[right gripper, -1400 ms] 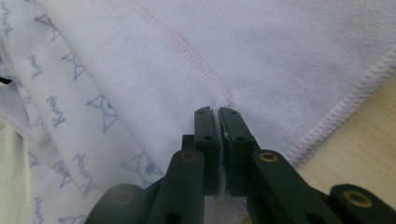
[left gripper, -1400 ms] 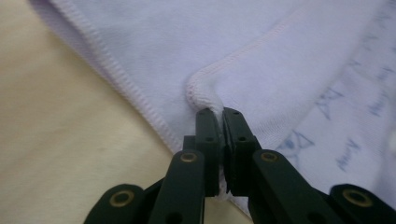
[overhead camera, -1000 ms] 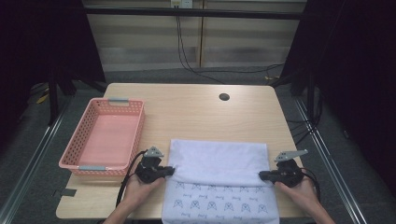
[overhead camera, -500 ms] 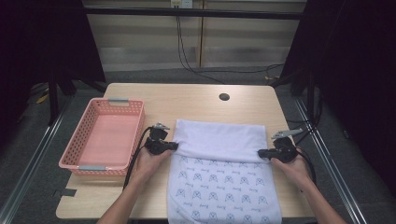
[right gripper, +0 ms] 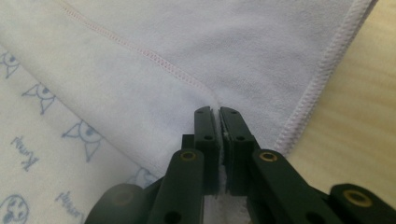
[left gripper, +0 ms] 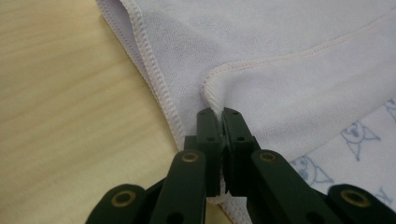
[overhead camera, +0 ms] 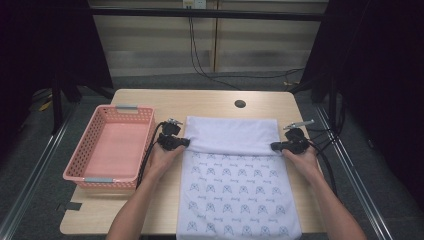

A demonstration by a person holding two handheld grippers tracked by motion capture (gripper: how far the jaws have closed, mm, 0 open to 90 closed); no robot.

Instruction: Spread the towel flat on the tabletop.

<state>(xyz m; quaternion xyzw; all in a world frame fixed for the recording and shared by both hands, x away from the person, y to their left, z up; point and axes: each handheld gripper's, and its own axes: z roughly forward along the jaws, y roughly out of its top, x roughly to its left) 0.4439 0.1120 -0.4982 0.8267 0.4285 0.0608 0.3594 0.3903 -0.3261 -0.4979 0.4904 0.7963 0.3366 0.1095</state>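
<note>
Towel (overhead camera: 240,190) near end cut off by high view's btm edge.

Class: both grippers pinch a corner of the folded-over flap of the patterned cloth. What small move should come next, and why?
Probably carry the flap farther away along the table. The left gripper and right gripper are shut on the cloth, and the printed part remains unfolded.

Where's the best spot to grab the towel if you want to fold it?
Probably the stitched corners of the towel, each pinched from its own side, level with the table. The hems are firm, and the left gripper and right gripper grip there.
</note>
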